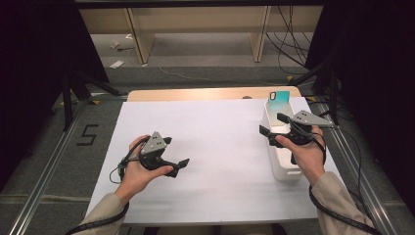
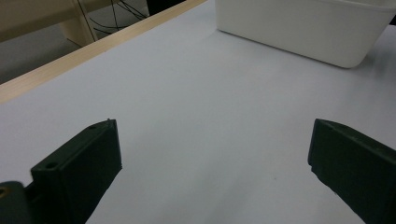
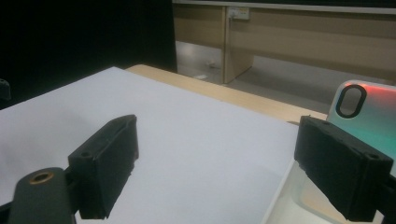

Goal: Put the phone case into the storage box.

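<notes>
A white sheet covers most of the pale wooden surface (image 1: 205, 93), leaving a bare wood strip along the far edge. Most of that white sheet (image 1: 215, 147) lies open between the two hands, with nothing on its middle or its left half. Beyond the far edge the floor drops away to wooden furniture legs and loose black cables; dark metal rails run along both sides of the surface.

The left hand-held gripper (image 1: 161, 156) is held low over the left-centre of the sheet, its jaws spread wide and holding nothing; in the left gripper view (image 2: 212, 158) bare white sheet shows between them.

A white rectangular plastic bin (image 1: 284, 169) stands near the right edge of the sheet, its long side running away from the person. A phone case with a teal-to-white fade and a black-ringed camera cutout (image 1: 279, 102) stands upright at the bin's far end, leaning on the wall. In the right gripper view the case (image 3: 369, 112) shows a reddish tint along its top edge and a rounded cutout near the corner.

The right hand-held gripper (image 1: 274, 125) hovers over the bin, jaws spread apart and empty; in its own view (image 3: 215, 158) the right jaw sits over the bin's rim (image 3: 280, 200), just in front of the case.
</notes>
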Action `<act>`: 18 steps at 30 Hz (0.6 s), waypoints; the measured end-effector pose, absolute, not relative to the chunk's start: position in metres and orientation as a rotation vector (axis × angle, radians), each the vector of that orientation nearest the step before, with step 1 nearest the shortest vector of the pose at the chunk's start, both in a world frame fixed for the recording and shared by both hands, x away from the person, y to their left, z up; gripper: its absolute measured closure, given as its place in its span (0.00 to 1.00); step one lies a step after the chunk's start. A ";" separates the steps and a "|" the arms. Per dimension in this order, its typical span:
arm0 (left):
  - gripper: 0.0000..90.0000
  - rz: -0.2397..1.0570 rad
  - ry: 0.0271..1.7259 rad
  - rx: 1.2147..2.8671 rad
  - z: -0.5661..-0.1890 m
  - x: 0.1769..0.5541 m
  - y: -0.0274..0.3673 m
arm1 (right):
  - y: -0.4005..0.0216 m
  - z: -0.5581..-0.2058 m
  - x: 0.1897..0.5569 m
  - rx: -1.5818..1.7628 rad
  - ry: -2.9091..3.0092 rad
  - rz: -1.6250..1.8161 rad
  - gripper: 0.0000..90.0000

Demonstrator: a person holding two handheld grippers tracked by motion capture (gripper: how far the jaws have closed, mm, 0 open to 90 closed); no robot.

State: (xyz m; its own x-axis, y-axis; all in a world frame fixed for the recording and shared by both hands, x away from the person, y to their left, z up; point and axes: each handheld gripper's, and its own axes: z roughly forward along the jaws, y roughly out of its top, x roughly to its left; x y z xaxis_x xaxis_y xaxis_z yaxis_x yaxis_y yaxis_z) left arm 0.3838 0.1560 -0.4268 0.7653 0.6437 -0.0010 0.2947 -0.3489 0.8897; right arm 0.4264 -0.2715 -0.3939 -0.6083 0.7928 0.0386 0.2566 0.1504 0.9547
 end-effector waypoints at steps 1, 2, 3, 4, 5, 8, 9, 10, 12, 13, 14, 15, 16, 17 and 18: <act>0.02 0.433 0.711 1.947 -0.427 0.384 0.156 | -0.272 -0.394 0.426 0.992 1.953 1.469 0.16; 0.02 0.434 0.711 1.948 -0.426 0.384 0.156 | -0.272 -0.394 0.425 0.994 1.951 1.473 0.16; 0.02 0.434 0.711 1.949 -0.426 0.384 0.156 | -0.272 -0.394 0.425 0.993 1.953 1.470 0.16; 0.02 0.435 0.711 1.948 -0.426 0.384 0.156 | -0.272 -0.394 0.424 0.990 1.954 1.468 0.16; 0.02 0.435 0.711 1.949 -0.426 0.384 0.157 | -0.272 -0.394 0.423 0.993 1.957 1.469 0.16; 0.02 0.435 0.710 1.948 -0.426 0.384 0.157 | -0.273 -0.393 0.422 0.987 1.959 1.465 0.16; 0.02 0.435 0.710 1.948 -0.426 0.384 0.157 | -0.273 -0.393 0.421 0.984 1.957 1.467 0.16; 0.02 0.435 0.710 1.947 -0.426 0.384 0.157 | -0.273 -0.393 0.420 0.986 1.960 1.464 0.16; 0.02 0.436 0.710 1.948 -0.426 0.384 0.157 | -0.274 -0.393 0.419 0.980 1.958 1.465 0.17; 0.02 0.436 0.711 1.947 -0.426 0.384 0.157 | -0.274 -0.392 0.418 0.977 1.958 1.463 0.17; 0.02 0.435 0.711 1.948 -0.426 0.384 0.157 | -0.274 -0.392 0.418 0.975 1.960 1.464 0.17; 0.02 0.436 0.712 1.948 -0.426 0.384 0.156 | -0.274 -0.392 0.418 0.974 1.959 1.465 0.17; 0.02 0.436 0.711 1.948 -0.426 0.384 0.156 | -0.275 -0.392 0.417 0.973 1.962 1.463 0.17; 0.02 0.436 0.710 1.949 -0.426 0.384 0.156 | -0.275 -0.392 0.417 0.972 1.960 1.464 0.17; 0.02 0.437 0.709 1.948 -0.426 0.384 0.156 | -0.275 -0.393 0.417 0.974 1.958 1.465 0.17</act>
State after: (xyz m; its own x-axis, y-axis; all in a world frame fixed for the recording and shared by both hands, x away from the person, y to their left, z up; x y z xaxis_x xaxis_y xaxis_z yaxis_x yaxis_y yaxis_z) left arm 0.3837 0.1564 -0.4258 0.7650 0.6440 0.0026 0.2919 -0.3504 0.8900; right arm 0.4167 -0.2754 -0.3926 -0.6168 0.7868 0.0231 0.2443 0.1635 0.9558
